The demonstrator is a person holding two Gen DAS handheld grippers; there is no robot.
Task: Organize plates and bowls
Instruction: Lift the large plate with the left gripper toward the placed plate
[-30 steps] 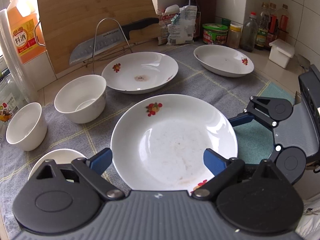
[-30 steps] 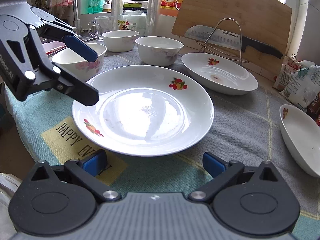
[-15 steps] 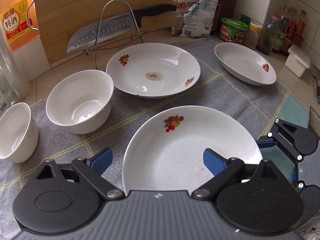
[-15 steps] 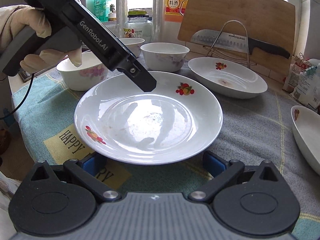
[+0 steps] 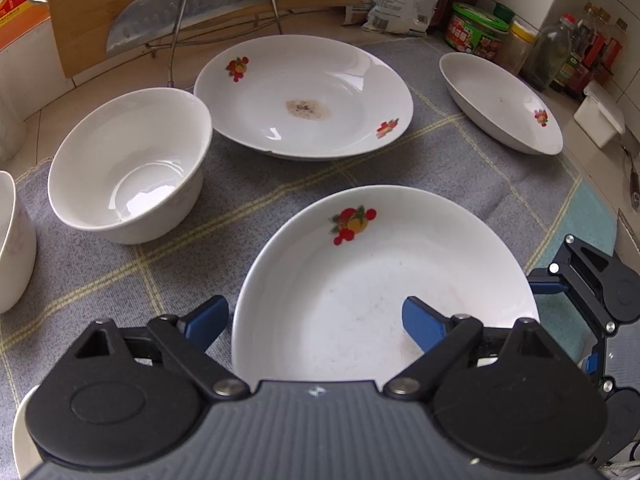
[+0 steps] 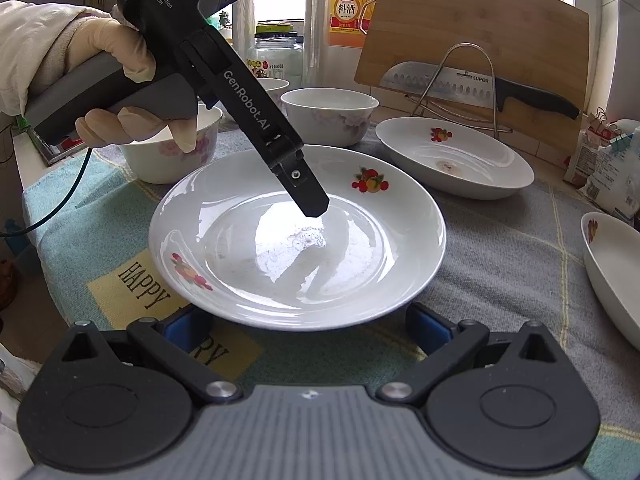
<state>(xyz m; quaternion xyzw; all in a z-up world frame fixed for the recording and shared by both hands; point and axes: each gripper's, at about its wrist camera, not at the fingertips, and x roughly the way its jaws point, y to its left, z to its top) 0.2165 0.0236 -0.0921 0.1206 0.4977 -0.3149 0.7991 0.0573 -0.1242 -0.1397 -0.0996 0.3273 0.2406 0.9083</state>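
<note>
Both cams sit right behind their own tool, looking forward along the fingers, low and close over the bench. The left tool (image 5: 312, 320) cam tilts down at the near plate (image 5: 384, 280), which sits just ahead, with the right tool (image 5: 592, 292) poking in at its right edge. The right tool (image 6: 308, 328) cam faces the same plate (image 6: 298, 240) from the other side, with the left tool (image 6: 308, 200) reaching in from upper left. Both also catch the stained plate (image 5: 304, 96) (image 6: 454, 158) and knife (image 5: 224, 4) (image 6: 476, 88) farther ahead.

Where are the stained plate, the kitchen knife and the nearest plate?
stained plate (image 5: 306, 108), left wrist view, brown stain at its centre
kitchen knife (image 6: 440, 84), right wrist view, blade
nearest plate (image 6: 296, 240), right wrist view, glossy centre
</note>
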